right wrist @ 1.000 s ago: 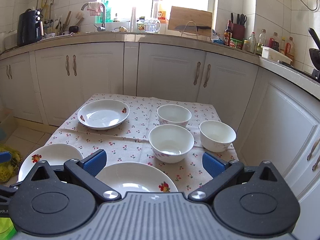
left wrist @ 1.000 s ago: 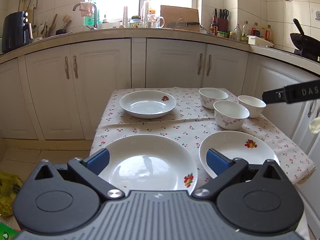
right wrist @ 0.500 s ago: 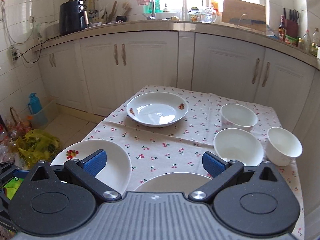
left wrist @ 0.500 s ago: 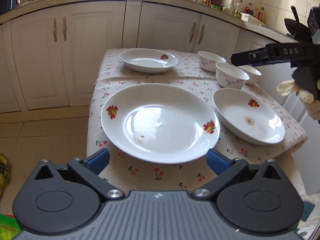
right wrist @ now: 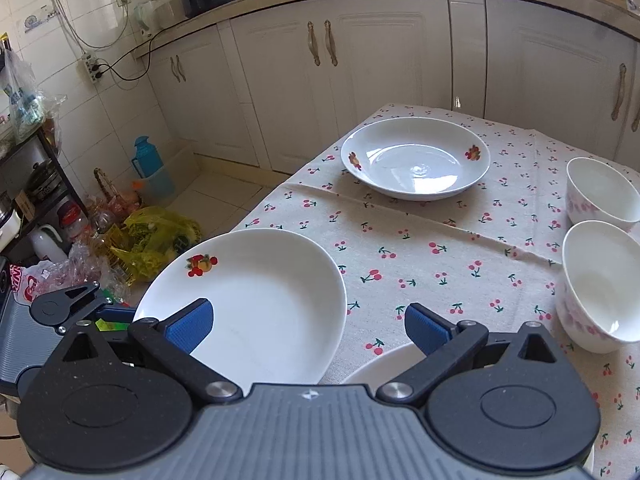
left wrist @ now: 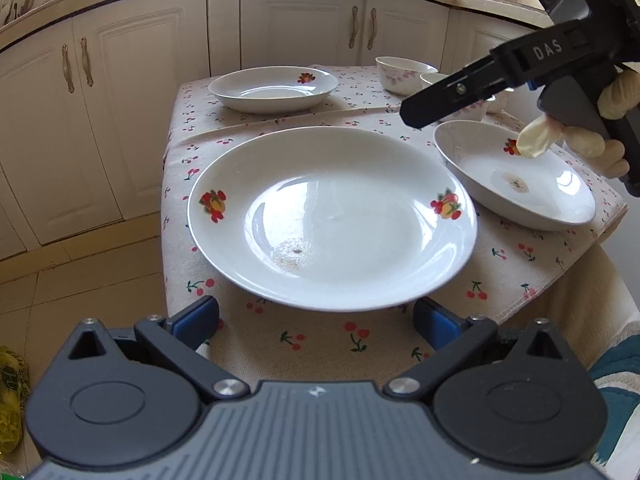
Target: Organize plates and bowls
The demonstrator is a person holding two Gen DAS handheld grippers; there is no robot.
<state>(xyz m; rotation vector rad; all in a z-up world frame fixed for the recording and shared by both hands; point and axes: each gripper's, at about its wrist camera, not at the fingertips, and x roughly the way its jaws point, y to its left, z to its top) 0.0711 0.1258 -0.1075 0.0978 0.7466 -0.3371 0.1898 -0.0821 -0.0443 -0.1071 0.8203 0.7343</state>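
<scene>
Three white fruit-print plates lie on a cherry-print tablecloth. In the left wrist view the large near plate (left wrist: 332,216) is just ahead of my open, empty left gripper (left wrist: 316,318); a second plate (left wrist: 516,180) lies to its right and a third (left wrist: 274,88) at the back. White bowls (left wrist: 404,74) stand at the back right. My right gripper (right wrist: 306,326) is open and empty, hovering above the gap between the near plate (right wrist: 248,300) and the second plate's rim (right wrist: 384,364). Two bowls (right wrist: 600,280) show at its right, and the back plate (right wrist: 416,158) ahead.
The table (left wrist: 280,344) stands before white cabinets (left wrist: 304,24). The right gripper's body (left wrist: 520,64) and gloved hand reach over the second plate in the left wrist view. On the floor left of the table lie bags (right wrist: 156,236), a blue flask (right wrist: 144,156) and a shelf.
Both grippers have dropped lower and closer to the table. The right gripper has swung left over the near plates. Both stay open.
</scene>
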